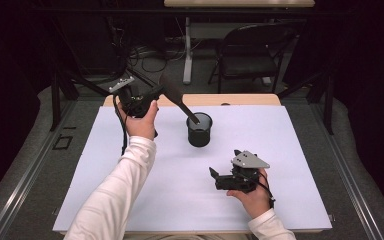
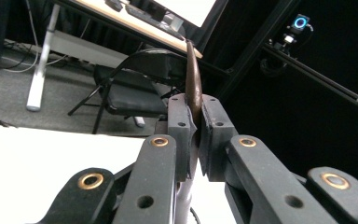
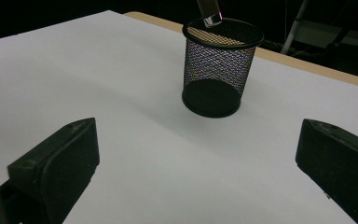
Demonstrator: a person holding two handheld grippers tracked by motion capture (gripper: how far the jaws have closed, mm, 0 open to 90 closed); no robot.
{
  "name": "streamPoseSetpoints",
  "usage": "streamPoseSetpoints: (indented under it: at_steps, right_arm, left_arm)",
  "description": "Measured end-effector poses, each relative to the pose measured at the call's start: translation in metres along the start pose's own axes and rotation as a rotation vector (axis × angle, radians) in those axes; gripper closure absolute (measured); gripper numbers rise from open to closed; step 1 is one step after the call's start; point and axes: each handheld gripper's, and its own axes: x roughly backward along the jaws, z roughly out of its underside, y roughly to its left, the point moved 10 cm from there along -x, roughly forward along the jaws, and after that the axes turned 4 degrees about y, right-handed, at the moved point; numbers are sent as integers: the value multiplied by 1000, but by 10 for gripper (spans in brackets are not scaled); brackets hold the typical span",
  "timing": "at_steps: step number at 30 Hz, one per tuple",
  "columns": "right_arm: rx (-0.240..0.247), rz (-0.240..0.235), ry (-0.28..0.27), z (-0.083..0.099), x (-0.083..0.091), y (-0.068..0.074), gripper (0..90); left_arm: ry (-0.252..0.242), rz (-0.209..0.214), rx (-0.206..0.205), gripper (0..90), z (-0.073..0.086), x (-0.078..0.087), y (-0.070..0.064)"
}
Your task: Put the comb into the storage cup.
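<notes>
A black wire-mesh cup stands upright on the white table, just behind its middle. My left gripper, held up behind and left of the cup, is shut on a dark brown long-handled utensil. The utensil slants down to the right, and its lower end sits at the cup's rim. In the left gripper view the jaws pinch the utensil edge-on. My right gripper rests low on the table in front of and right of the cup, open and empty. Its view faces the cup, with the utensil's tip at the rim.
A black folding chair and a white table leg stand on the floor beyond the table's far edge. Dark frame bars run along both sides. White surface lies bare around the cup.
</notes>
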Motion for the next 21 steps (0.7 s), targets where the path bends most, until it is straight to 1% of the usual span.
streamPoseSetpoints:
  at_steps: [10,14,21]
  right_arm:
    - [2,-1,0,0,0,0,0]
    - [1,-2,2,0,0,0,0]
    - [5,0,1,0,0,0,0]
  left_arm:
    - [17,-36,23,845,7,-13,8]
    - [27,-53,24,845,10,-16,12]
    - [33,-67,21,845,13,-20,13]
